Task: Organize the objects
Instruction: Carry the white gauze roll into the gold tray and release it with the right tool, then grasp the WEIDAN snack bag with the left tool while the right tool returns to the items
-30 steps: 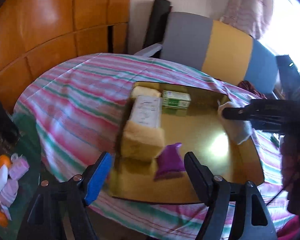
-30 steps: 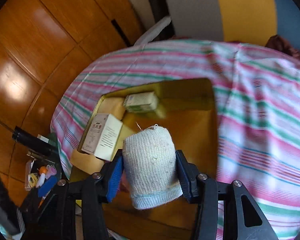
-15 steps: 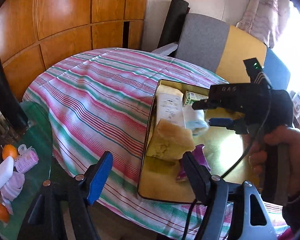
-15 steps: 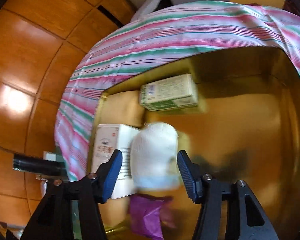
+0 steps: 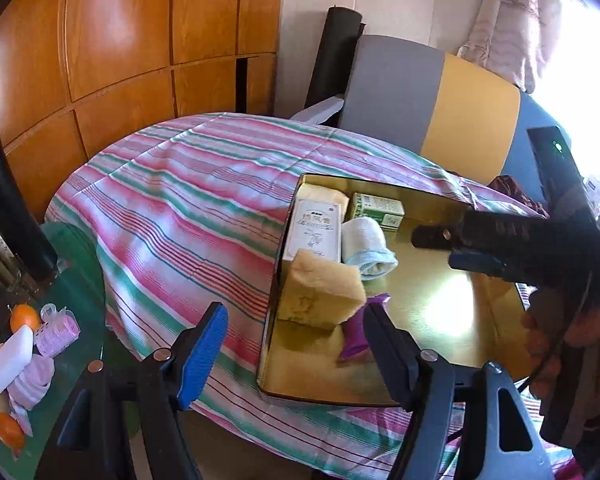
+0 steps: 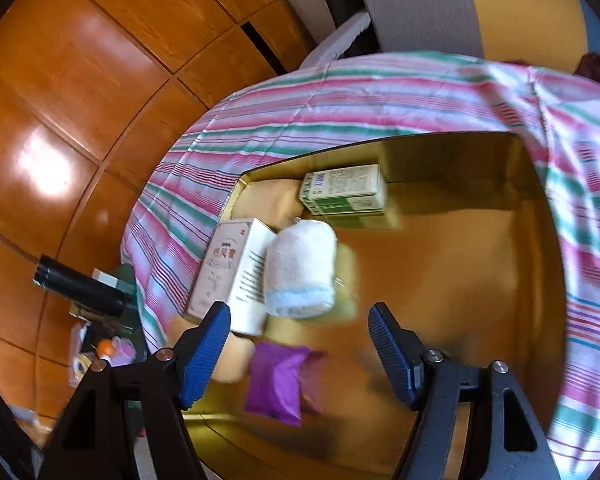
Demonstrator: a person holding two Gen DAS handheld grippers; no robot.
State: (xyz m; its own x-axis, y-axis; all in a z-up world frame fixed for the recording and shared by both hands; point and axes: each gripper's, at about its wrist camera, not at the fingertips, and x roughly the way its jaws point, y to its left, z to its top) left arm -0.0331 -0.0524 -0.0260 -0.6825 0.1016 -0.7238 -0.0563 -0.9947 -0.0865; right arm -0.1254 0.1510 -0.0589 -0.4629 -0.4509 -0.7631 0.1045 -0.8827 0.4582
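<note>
Left gripper [image 5: 296,344] hovers at the tabletop's near edge, jaws spread and empty. On the striped cloth [image 5: 188,208] sits the gold tray [image 6: 480,280]: white box [image 6: 236,268] at its left wall, rolled sock [image 6: 300,268] lying free against it, green box [image 6: 344,190] behind, purple pouch [image 6: 278,380] in front. Right gripper [image 6: 300,354] above the sock, jaws opening, nothing between them.

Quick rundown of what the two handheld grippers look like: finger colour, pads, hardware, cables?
Left gripper: black plastic fingers, one blue ribbed pad visible, silver screws. Right gripper: black fingers, blue ribbed pads on both, silver screws. The left camera shows its black body with a green light and a black cable.
</note>
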